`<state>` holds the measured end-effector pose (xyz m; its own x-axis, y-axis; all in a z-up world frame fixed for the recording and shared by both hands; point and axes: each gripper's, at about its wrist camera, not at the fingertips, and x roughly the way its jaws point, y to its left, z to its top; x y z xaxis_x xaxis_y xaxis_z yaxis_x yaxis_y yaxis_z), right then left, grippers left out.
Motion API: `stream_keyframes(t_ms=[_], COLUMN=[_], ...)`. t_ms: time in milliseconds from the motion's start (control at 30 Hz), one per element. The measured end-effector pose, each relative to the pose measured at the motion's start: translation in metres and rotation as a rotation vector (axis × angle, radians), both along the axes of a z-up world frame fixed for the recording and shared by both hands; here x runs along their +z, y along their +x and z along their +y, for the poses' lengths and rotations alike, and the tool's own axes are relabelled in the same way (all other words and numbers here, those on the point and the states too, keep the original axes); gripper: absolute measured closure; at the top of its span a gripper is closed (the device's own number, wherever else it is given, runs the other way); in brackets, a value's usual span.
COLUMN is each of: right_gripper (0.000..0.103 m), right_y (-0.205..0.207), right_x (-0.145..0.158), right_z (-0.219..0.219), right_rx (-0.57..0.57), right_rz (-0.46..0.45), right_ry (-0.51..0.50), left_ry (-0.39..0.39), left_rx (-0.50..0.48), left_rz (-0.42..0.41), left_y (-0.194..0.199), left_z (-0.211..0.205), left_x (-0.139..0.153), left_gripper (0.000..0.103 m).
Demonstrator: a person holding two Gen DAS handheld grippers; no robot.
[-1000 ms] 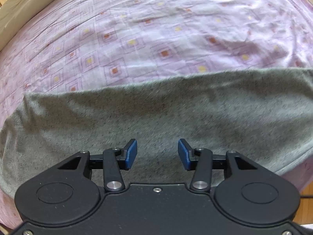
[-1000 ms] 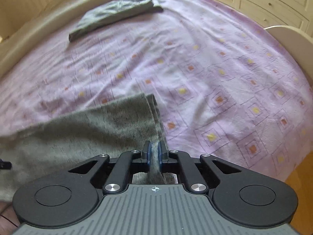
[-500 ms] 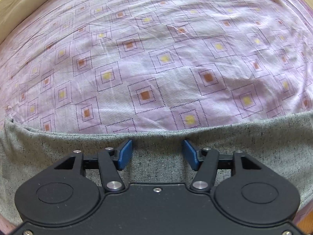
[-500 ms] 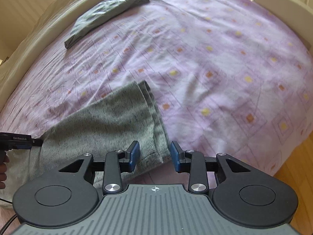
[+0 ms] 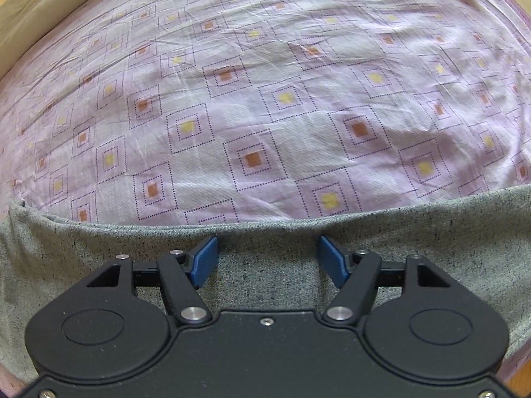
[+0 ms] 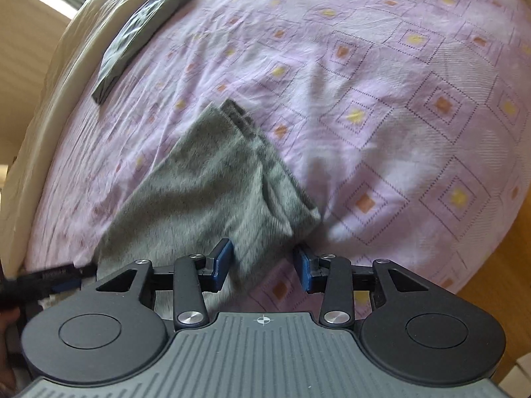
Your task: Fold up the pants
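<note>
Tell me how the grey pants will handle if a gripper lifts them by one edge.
The grey pants will probably droop and unfold: they lie limp, with loose layered edges. The knit looks fuzzy, so likely not slippery on the bedsheet. Lifted at one point, the layers may separate, since the right gripper, its jaws opening, pinches nothing.

Broad bare bedsheet (image 5: 265, 99) beyond the grey pants (image 5: 265, 275); only a folded dark garment (image 6: 142, 30) lies far off.

The left gripper (image 5: 267, 258) has a smooth black body, round caps, silver screws and blue pads. The right gripper (image 6: 264, 267) adds a ribbed grey plate bearing a crosshair mark.
</note>
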<state>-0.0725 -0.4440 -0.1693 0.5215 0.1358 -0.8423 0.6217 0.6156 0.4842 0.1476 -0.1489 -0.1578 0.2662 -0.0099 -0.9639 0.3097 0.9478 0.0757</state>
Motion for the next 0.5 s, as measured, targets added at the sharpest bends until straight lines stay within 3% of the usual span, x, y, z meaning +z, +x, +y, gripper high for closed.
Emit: stream_keyframes(t_ms=[133,267,300,333,367,500], right_gripper=[0.064,0.065,0.071,0.084,0.088,0.092], right_y=[0.009,0.027,0.030,0.033,0.036,0.037], right_x=[0.008,0.004,0.004,0.004,0.007,0.024], right_z=[-0.004,-0.006,-0.005,-0.003,-0.002,0.011], right_rx=[-0.006,0.053,0.079,0.109,0.131,0.172], right_rz=[-0.041,0.004,0.010,0.010,0.009,-0.015], right_ry=[-0.084,-0.107,-0.114,-0.119,-0.124,-0.190], left_ry=[-0.007,-0.006,-0.008,-0.011,-0.013,-0.064], left_rx=[0.010,-0.002,-0.011,-0.018,-0.016,0.034], left_rz=[0.000,-0.008,-0.008,-0.005,0.002,-0.013], left_y=[0.001,0.000,0.000,0.001,0.000,-0.016], left_z=[0.002,0.002,0.002,0.003,0.005,0.024], left_x=[-0.001,-0.001,0.000,0.002,0.005,0.026], left_gripper=[0.029,0.028,0.029,0.030,0.034,0.040])
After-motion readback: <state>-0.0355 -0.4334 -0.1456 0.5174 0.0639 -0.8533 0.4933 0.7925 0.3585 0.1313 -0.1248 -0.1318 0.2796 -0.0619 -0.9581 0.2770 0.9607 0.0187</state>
